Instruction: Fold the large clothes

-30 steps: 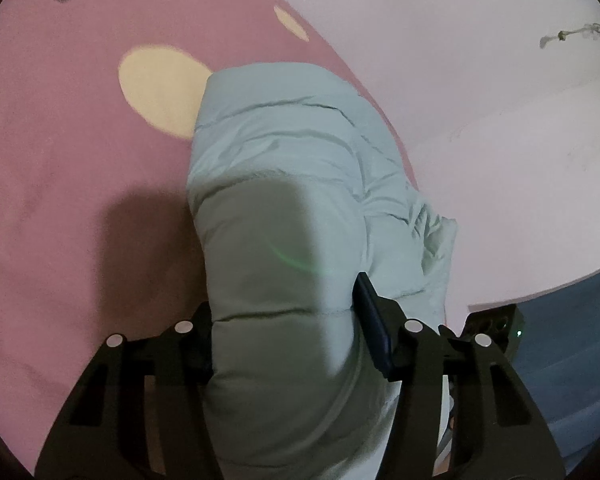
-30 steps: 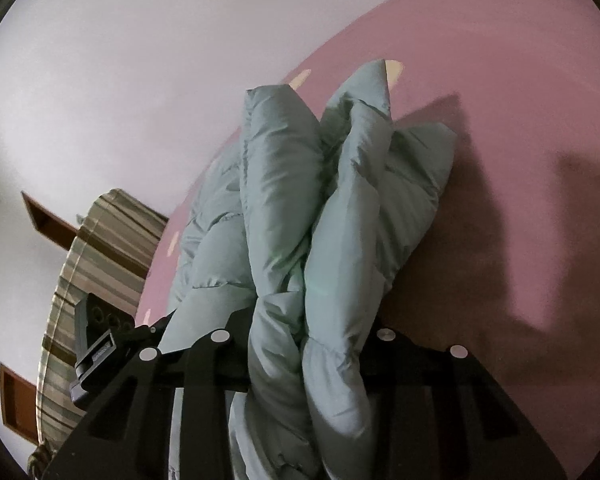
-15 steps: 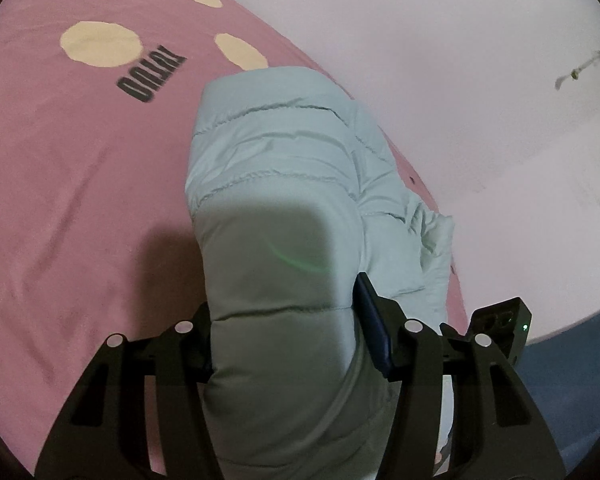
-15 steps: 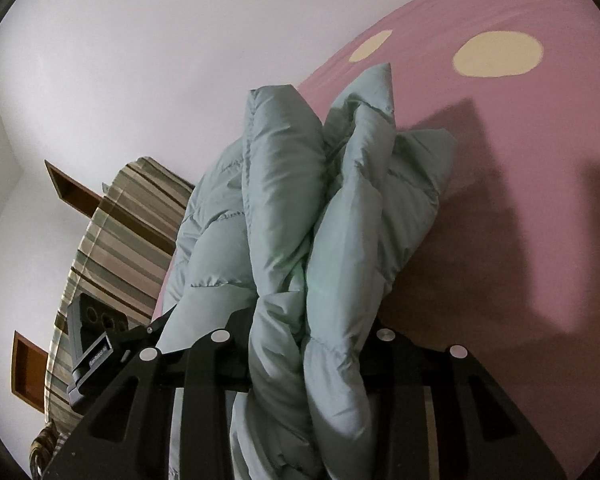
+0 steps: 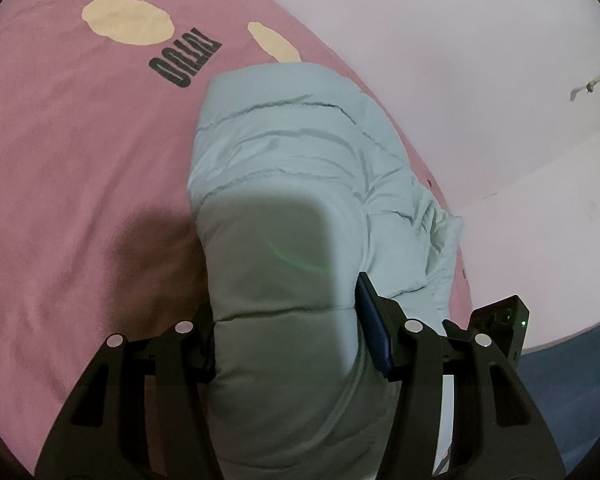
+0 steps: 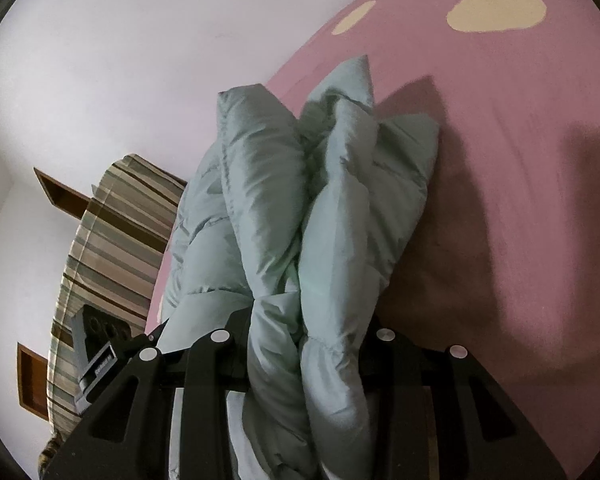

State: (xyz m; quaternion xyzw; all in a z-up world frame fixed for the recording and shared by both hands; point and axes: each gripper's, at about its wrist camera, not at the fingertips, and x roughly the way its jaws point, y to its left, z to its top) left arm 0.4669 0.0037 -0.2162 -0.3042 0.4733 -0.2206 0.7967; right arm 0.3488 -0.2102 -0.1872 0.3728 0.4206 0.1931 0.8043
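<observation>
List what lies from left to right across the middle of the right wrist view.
White wall → striped bedding → pale green padded jacket, clamped in the right gripper → pink cover with cream spots.

Pale mint-green puffer jacket (image 5: 284, 184), bunched and gathered over the pink bedspread (image 5: 68, 184).

Quilted with stitched horizontal channels, the jacket is thick and puffy. In the left wrist view it shows as one broad padded roll running away over the bedspread, its far end just beside the black lettering printed there. In the right wrist view the jacket (image 6: 332, 208) is doubled into several upright folds pressed side by side, their tips standing up against the bedspread (image 6: 520, 160), with crumpled fabric trailing down toward the bedspread's edge.
</observation>
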